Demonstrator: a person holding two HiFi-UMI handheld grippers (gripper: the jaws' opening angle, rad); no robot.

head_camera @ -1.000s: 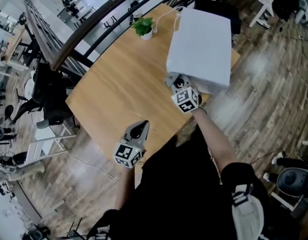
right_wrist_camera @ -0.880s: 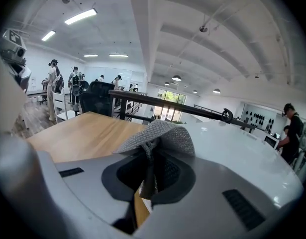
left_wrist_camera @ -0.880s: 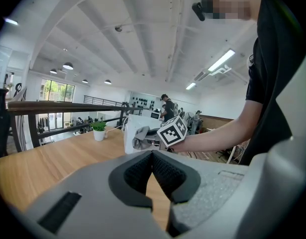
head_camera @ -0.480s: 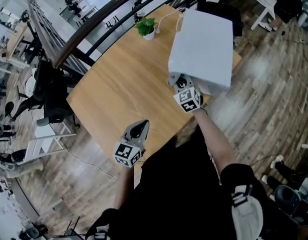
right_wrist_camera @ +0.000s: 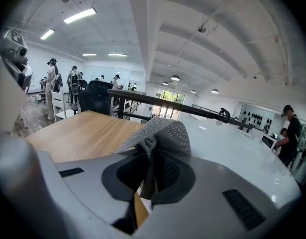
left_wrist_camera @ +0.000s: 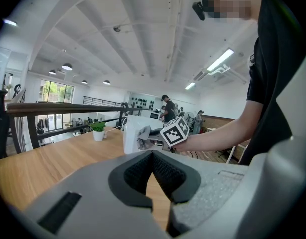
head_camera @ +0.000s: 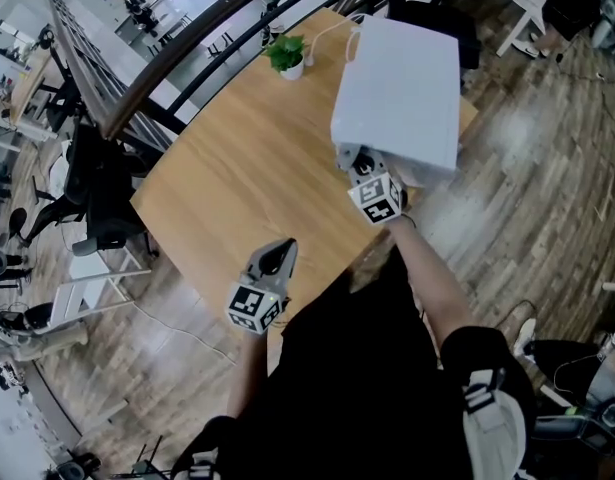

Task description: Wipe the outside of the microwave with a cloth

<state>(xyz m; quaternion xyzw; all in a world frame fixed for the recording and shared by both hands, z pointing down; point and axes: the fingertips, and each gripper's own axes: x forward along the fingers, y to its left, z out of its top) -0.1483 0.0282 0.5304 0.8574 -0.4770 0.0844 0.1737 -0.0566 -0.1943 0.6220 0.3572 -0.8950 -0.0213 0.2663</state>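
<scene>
One cloth, pinched in right tongs, at microwave near side; wiping seemingly underway, most surfaces left; left tongs pressed together, empty.

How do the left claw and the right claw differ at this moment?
1. The left claw holds nothing; the right claw grips a grey cloth.
2. The left claw hangs over the near edge of the table, apart from the microwave; the right claw is at the microwave's near side, with the cloth against it.

Shared: both are shut.
</scene>
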